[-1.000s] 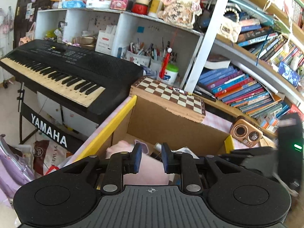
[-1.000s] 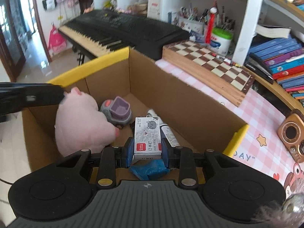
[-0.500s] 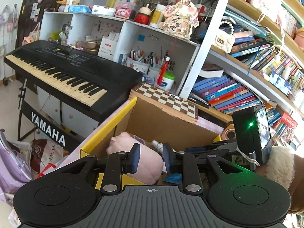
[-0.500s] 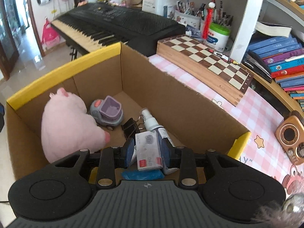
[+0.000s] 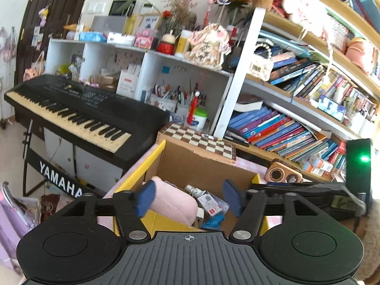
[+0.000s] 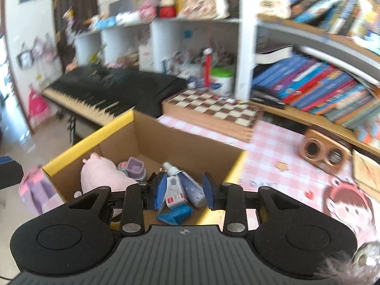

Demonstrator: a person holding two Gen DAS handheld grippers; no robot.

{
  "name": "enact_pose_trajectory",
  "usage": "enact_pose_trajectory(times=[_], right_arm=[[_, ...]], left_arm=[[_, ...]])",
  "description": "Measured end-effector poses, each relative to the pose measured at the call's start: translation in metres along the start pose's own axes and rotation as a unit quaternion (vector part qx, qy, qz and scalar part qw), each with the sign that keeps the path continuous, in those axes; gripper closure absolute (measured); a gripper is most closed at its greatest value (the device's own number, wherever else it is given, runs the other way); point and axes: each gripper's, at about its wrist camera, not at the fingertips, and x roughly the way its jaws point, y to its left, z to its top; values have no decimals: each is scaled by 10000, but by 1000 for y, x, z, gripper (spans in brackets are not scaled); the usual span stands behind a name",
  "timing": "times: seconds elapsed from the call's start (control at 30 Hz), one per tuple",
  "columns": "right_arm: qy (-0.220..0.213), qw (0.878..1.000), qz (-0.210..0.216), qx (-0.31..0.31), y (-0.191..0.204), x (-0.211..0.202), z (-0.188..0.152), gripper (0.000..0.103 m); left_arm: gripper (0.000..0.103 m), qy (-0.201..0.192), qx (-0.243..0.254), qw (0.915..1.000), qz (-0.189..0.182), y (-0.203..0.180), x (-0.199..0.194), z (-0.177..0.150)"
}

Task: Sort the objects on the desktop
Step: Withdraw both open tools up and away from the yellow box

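Cardboard box [image 6: 90,140]: stood open-topped on the pink checked tablecloth [image 6: 280,147], with a yellow rim. It was judged stiff but light, so a push on one wall would probably slide it.
Plush toy [image 6: 102,178]: pink, lay against the box's left wall. It was judged soft and very light. It would squash under the pads, so a deep grip across the body would serve best.
Left gripper [image 5: 188,197]: hovered above the near edge of the box. Its jaws had just been opening and stood well apart, with nothing between them.
Right gripper [image 6: 184,191]: hovered over the box. Its pads stood a little apart and pressed on nothing; the things seen through the gap lay on the box floor below.
Toy car [image 6: 133,168]: grey and purple, lay just beside the plush toy. It was judged hard and light, and best gripped across the flat sides.
Spray bottle [image 6: 190,185]: lay on its side on the box floor. It was judged smooth, round and likely to roll or slip, so the mid-body was the best hold.
Small white box [image 6: 174,192]: lay touching the bottle. It was judged light and crushable, and best gripped across the narrow faces.
Blue wrapper [image 6: 177,213]: lay crumpled nearest the camera. It was judged limp.
Hidden: the near box floor lay behind both grippers, and a black item beside the toy car could not be identified.
Blur: the shelves and the keyboard [image 6: 114,90] were smeared in the right wrist view.
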Motion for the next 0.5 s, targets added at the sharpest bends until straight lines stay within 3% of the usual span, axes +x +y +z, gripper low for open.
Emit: enact_pose_trajectory(times=[0.2, 0.5], right_arm=[[-345, 9974, -471, 415, -4, -60, -31, 71], [-517, 9872, -1140, 990, 4, -127, -92, 68]], left_arm=[[21, -78, 274, 9995, -120, -5, -27, -9], [7, -35, 643, 9978, -150, -14, -58, -33]])
